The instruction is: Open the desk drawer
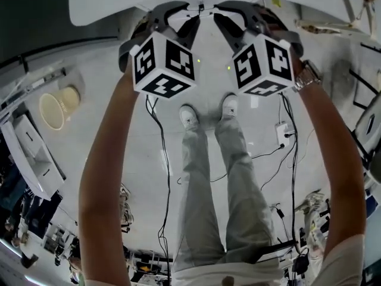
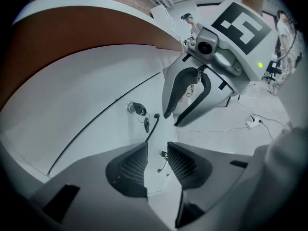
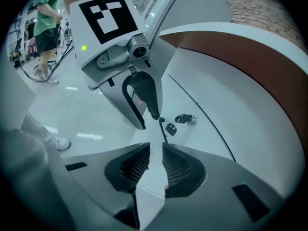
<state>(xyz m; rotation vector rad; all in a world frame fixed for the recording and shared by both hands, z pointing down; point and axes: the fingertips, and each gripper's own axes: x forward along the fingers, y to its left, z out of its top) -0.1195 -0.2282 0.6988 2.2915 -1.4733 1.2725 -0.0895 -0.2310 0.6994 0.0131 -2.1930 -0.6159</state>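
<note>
Both empty | left gripper (image 2: 156, 165) jaws wide apart | right gripper (image 3: 156, 162) jaws narrowly apart | drawer handle (image 2: 151, 127) just ahead, between them, long axis near-to-far

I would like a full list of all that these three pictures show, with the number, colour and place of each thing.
white desk drawer front: one, white, under a brown band
silver lock with keys: one, silver and black, on the drawer front
slim black handle: one, black, beside the lock
white power strip: one, white, on the floor
black cables: several, black, across the floor
beige round container: count unclear, beige, far left
bystander in a green shirt: one, background
white shoes: two, white, below the grippers
left gripper: grey, jaws apart, empty
right gripper: grey, jaws slightly apart, empty
</note>
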